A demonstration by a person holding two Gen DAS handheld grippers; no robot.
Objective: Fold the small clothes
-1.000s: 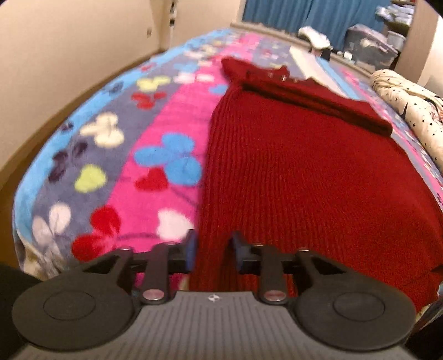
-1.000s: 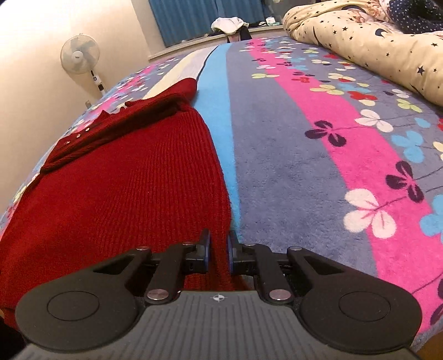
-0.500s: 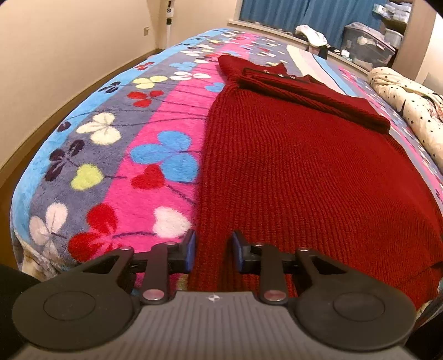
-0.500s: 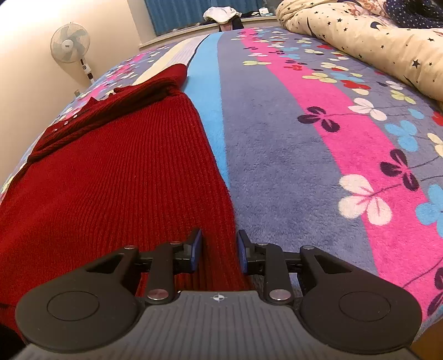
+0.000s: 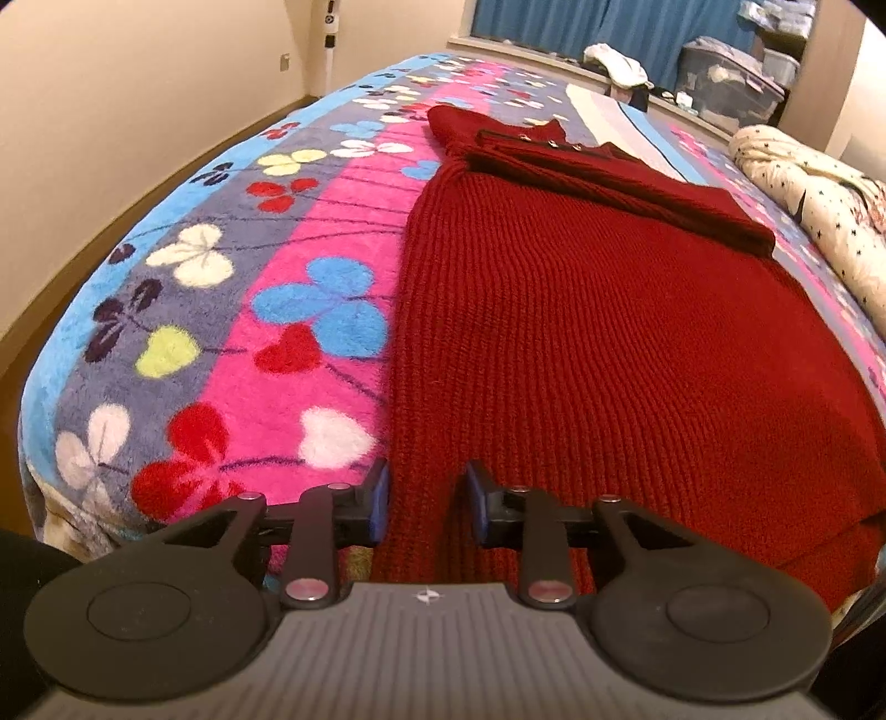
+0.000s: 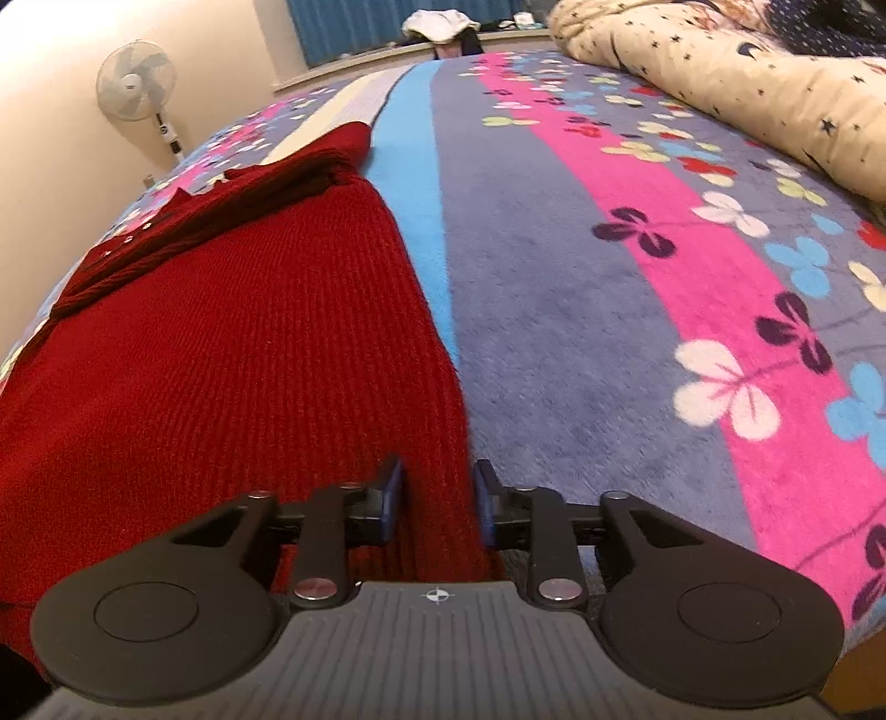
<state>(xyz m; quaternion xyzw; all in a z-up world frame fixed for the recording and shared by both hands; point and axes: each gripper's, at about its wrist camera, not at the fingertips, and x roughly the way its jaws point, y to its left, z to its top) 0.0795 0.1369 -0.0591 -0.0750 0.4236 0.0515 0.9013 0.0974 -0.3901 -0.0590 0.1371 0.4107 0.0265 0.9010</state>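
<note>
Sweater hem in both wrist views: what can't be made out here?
- Left wrist: sweater near hem, hidden behind the left gripper body.
- Right wrist: hem corner hidden under the right gripper; whether the pads press it is unclear.
- Right wrist: sweater's left side cut off by the frame edge.

Sweater: dark red, ribbed knit.
Blanket: blue, grey, pink stripes; multicoloured clover flowers.
Duvet: cream, dark stars.
Curtain: blue.
Pads: blue.
</note>
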